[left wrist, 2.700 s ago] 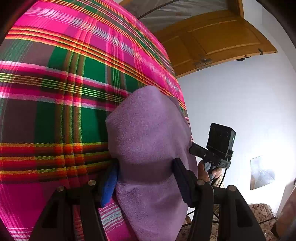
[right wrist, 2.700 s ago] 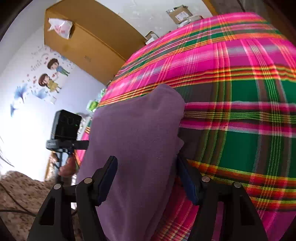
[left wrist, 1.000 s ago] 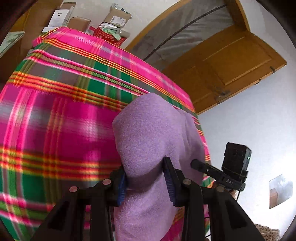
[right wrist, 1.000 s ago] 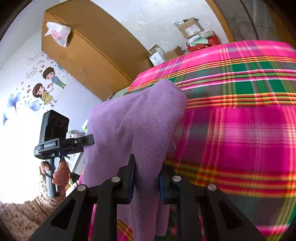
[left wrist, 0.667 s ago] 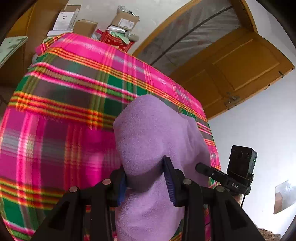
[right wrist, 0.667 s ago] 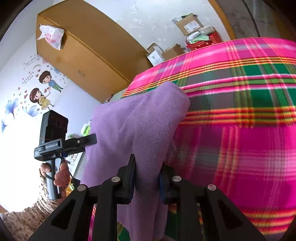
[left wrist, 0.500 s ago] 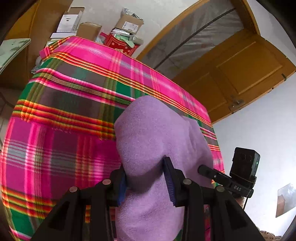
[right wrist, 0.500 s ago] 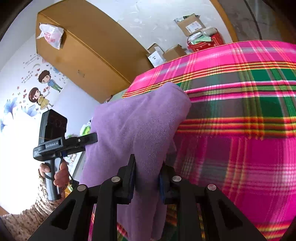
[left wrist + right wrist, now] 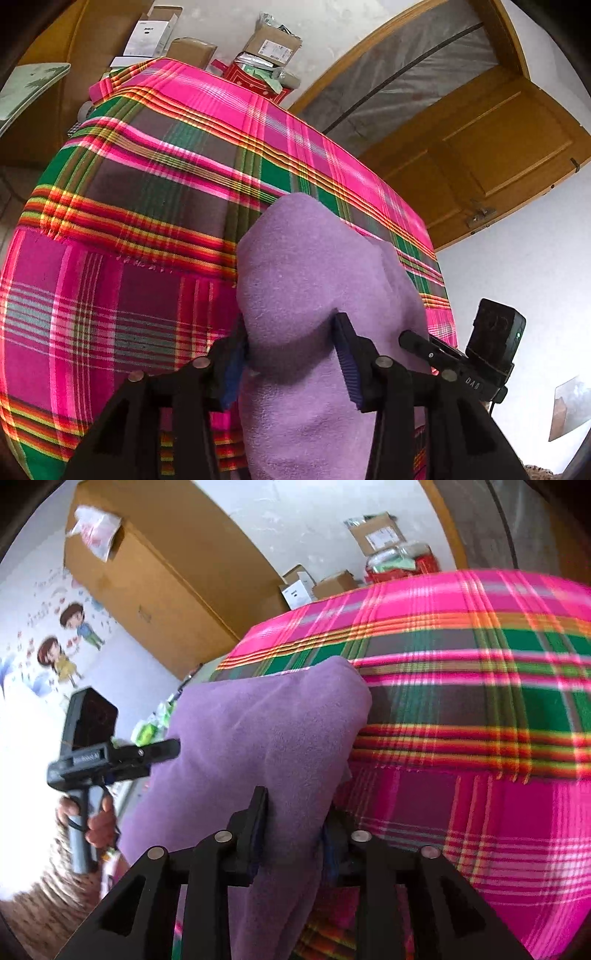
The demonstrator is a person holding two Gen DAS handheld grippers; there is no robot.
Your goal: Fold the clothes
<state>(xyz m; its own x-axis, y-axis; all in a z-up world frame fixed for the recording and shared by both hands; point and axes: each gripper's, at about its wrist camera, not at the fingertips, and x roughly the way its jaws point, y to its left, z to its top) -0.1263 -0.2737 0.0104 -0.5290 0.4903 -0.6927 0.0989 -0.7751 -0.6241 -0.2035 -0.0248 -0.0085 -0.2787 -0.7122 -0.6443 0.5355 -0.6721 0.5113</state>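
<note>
Between both grippers, a purple garment (image 9: 314, 280) hangs over the plaid bed (image 9: 129, 229).
Left gripper (image 9: 291, 354) and right gripper (image 9: 295, 827) each pinch a corner; uneven pulling could slip one free.

Left gripper (image 9: 291, 354): black angular frame, silver screw heads, blue ribbed pads (image 9: 347, 360). Right gripper (image 9: 293, 823): same build, black camera block with pale lettering on handle. Hand (image 9: 96, 821) on grey grip; brown speckled sleeve (image 9: 48, 893) seen.
</note>
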